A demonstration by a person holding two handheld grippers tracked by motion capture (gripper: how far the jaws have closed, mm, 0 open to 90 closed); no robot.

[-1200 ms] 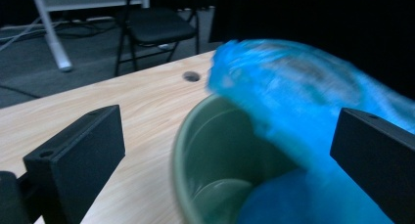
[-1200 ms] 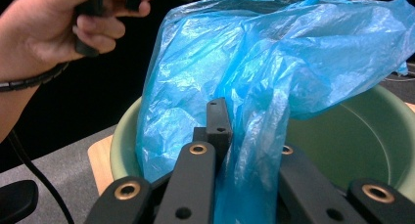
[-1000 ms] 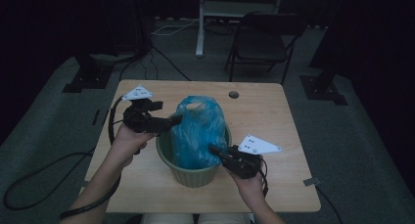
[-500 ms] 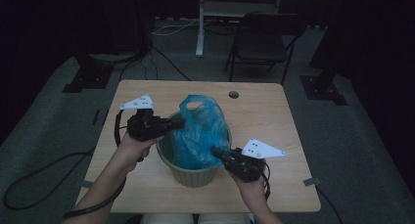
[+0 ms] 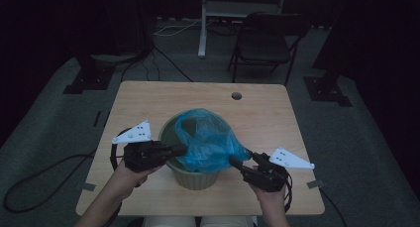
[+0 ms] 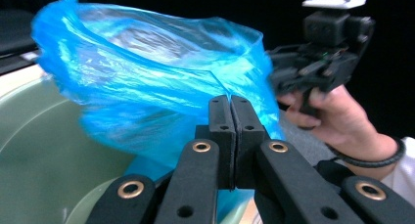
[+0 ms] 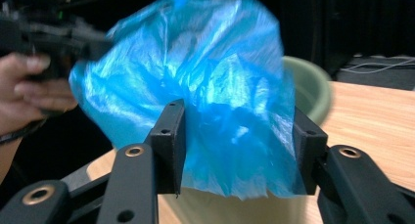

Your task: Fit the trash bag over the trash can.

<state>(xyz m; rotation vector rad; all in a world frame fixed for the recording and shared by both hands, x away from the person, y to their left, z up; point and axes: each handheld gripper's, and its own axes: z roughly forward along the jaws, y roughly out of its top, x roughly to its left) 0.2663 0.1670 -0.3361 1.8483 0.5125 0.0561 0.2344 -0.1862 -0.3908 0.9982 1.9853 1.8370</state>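
Note:
A blue plastic bag [image 5: 208, 138] stands bunched up out of a green round bin [image 5: 193, 180] at the table's near middle. My left gripper [image 5: 182, 149] is at the bin's left rim, jaws shut on a fold of the bag's edge [image 6: 147, 77], the pinch showing at my left gripper [image 6: 230, 106]. My right gripper [image 5: 235, 161] is at the bag's right side; its jaws have just been opening. In the right gripper view the bag [image 7: 205, 87] hangs loose between the parted jaws of my right gripper [image 7: 237, 136], with the bin [image 7: 306, 82] behind.
The wooden table [image 5: 148, 98] has a small round hole [image 5: 236, 95] near its far edge. A dark folding chair [image 5: 267, 38] and stand bases sit on the floor beyond. Cables trail on the floor at left.
My left gripper moved toward the person, down to the bin's left rim, and closed on the bag. The bag now sits lower and wider. My right gripper's jaws parted.

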